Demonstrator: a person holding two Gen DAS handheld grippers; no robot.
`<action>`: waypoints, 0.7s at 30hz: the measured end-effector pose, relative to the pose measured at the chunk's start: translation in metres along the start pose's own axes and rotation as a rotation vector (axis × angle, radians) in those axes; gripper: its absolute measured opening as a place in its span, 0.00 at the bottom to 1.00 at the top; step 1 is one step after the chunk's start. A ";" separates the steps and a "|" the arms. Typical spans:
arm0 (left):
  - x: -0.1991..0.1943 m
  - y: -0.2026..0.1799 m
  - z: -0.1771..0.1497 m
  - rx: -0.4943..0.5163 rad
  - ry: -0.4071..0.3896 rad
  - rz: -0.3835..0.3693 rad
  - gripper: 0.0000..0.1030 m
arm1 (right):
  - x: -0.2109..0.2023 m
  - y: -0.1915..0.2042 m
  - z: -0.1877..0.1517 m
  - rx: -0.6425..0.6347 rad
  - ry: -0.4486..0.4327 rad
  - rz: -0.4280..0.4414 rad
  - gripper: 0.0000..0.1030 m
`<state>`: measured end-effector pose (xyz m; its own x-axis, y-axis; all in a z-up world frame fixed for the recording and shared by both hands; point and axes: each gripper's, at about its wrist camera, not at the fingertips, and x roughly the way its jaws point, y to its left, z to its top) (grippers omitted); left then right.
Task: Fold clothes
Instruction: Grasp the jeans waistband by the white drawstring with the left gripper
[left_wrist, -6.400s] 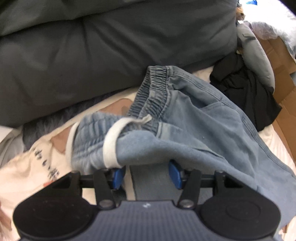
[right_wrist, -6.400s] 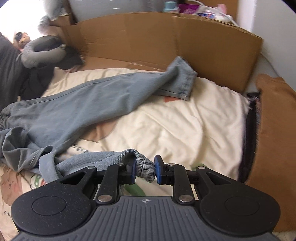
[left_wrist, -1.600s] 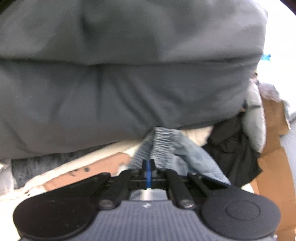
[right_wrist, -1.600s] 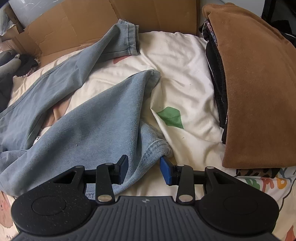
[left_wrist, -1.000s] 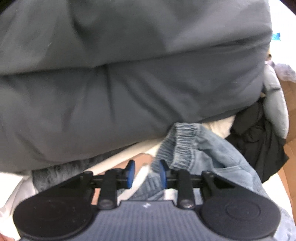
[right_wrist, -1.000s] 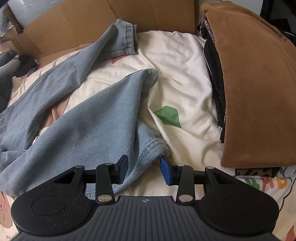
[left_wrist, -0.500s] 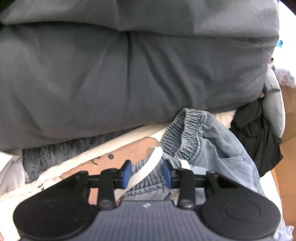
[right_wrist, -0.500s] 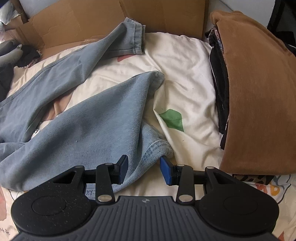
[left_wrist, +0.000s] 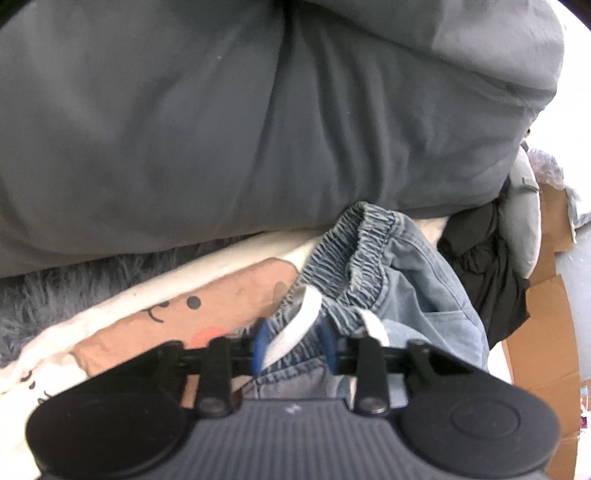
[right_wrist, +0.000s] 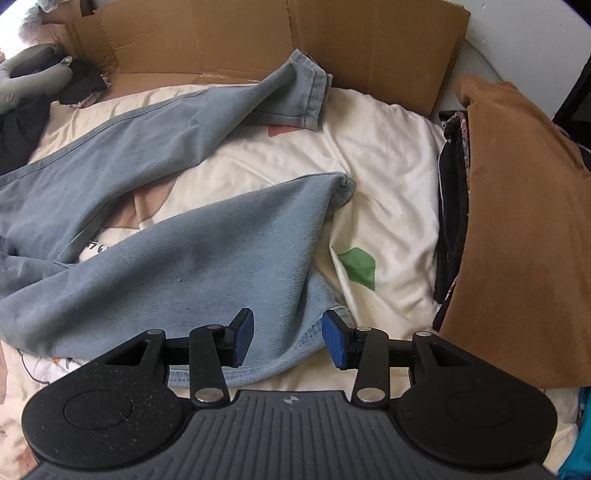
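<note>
The left hand-held gripper (left_wrist: 294, 345) is closing its blue pads on the elastic waistband (left_wrist: 354, 251) of light blue jeans (right_wrist: 177, 258), pinching the bunched denim and a white drawstring (left_wrist: 295, 325) between them. The jeans are lying spread across a cream printed bed sheet (right_wrist: 388, 155), legs apart, below a large grey duvet (left_wrist: 240, 118). The right hand-held gripper (right_wrist: 288, 341) is hovering half open over one trouser hem, its pads just clear of the cloth. A brown folded garment (right_wrist: 517, 229) is sitting nearby.
</note>
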<state>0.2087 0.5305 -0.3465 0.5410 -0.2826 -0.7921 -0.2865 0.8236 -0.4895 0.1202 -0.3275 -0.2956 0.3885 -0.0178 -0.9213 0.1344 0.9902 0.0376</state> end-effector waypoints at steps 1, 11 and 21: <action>0.001 -0.001 0.001 0.008 0.012 0.003 0.07 | 0.001 0.001 0.000 0.001 0.003 0.001 0.47; -0.024 -0.027 0.027 0.063 -0.018 0.026 0.01 | 0.000 0.013 0.001 -0.040 -0.004 0.005 0.47; -0.013 -0.092 0.047 0.136 0.016 -0.001 0.01 | 0.009 0.009 -0.005 -0.004 -0.004 0.026 0.47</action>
<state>0.2653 0.4809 -0.2742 0.5283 -0.2900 -0.7980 -0.1758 0.8821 -0.4370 0.1202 -0.3179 -0.3052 0.3952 0.0079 -0.9186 0.1208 0.9908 0.0605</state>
